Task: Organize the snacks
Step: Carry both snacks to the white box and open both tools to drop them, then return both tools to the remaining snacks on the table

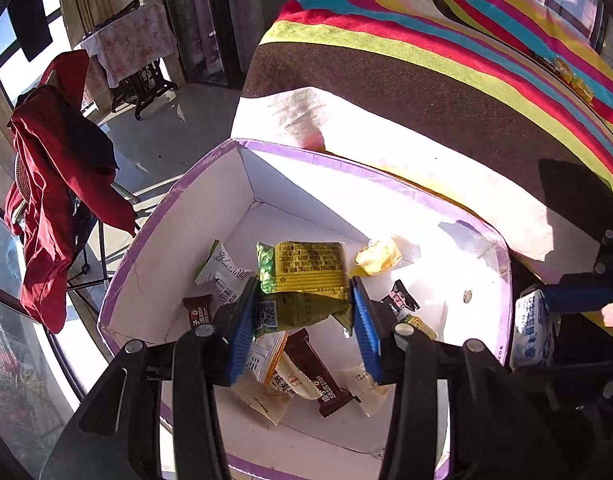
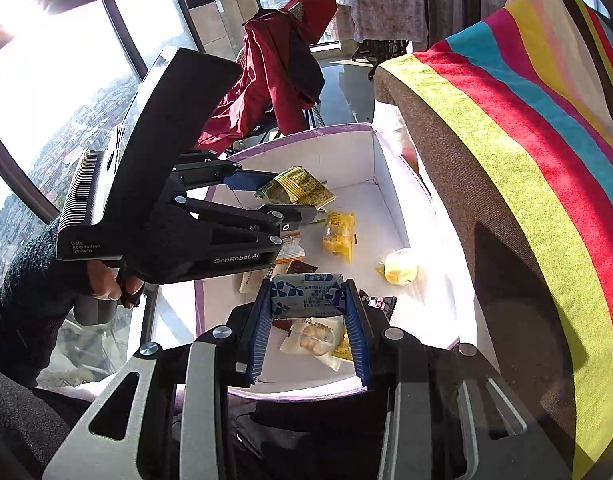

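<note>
Over the white, purple-rimmed box [image 1: 174,216] I have my left gripper [image 1: 304,320] clamped on a yellow-green snack packet [image 1: 306,276] and my right gripper [image 2: 308,322] clamped on a blue-and-white packet [image 2: 306,294], a loose yellow candy [image 1: 378,256] lying at two o'clock of the left one.

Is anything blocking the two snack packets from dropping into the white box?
No, nothing visible. The left gripper holds the yellow-green packet and the right gripper holds the blue-white packet above the open box. Only loose snacks lie below.
</note>
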